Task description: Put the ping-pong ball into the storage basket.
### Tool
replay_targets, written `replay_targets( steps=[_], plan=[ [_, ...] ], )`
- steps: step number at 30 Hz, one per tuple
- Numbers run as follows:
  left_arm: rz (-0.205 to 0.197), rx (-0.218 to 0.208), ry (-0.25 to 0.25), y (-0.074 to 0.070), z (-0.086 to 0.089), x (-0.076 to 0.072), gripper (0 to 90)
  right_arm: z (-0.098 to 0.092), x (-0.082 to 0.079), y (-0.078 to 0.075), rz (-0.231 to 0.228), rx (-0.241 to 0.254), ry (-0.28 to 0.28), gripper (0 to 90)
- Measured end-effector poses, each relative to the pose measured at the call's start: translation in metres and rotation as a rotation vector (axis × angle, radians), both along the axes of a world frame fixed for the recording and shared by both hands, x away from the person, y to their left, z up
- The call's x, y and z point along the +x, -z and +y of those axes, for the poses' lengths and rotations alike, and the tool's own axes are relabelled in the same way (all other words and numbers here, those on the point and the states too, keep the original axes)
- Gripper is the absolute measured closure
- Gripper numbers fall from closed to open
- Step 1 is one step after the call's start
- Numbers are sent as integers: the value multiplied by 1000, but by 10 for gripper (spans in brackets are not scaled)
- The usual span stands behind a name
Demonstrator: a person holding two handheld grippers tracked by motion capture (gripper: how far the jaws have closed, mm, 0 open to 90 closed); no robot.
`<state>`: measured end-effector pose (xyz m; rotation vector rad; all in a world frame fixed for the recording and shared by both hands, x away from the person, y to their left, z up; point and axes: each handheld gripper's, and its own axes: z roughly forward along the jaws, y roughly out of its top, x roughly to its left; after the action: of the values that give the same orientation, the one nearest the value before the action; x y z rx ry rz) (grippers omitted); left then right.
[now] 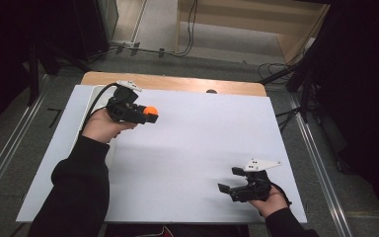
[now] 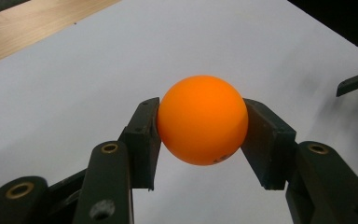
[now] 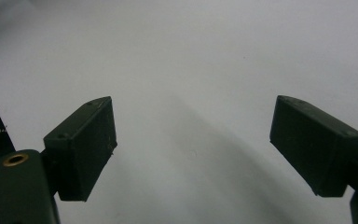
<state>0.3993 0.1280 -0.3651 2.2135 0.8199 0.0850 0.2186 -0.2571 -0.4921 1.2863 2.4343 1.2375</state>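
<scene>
1. High view: left gripper [image 1: 150, 114] sits over the far-left part of the white board [image 1: 192, 148], jaws clamped on an orange ball [image 1: 150, 110].
2. Left gripper view: orange ball [image 2: 202, 120] is pinched between both pads, clear above the board.
3. Right gripper [image 1: 229, 180] sits at the board's near-right corner, jaws spread apart with nothing between them, well apart from the ball.

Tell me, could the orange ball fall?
Maybe. The left hand-held gripper pinches the ball only at its two round sides, above the white sheet, so it could squirt out. If dropped, it might roll off the sheet's edge. The right hand-held gripper sits open and far off, too far to catch it.
</scene>
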Motion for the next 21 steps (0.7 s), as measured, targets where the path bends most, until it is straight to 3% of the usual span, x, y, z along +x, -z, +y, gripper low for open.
replay_targets(
  steps=[9, 16, 21],
  plan=[
    [-13, 2, -41, -4, 14, 2, 507, 0, 1, 0, -4, 1, -4, 131],
    [-33, 42, -80, -2, 23, 3, 507, 2, 2, 0, -9, -4, -10, 131],
    [-19, 36, -90, -1, 30, 5, 507, 3, 3, 0, -10, -3, -16, 131]
  ],
)
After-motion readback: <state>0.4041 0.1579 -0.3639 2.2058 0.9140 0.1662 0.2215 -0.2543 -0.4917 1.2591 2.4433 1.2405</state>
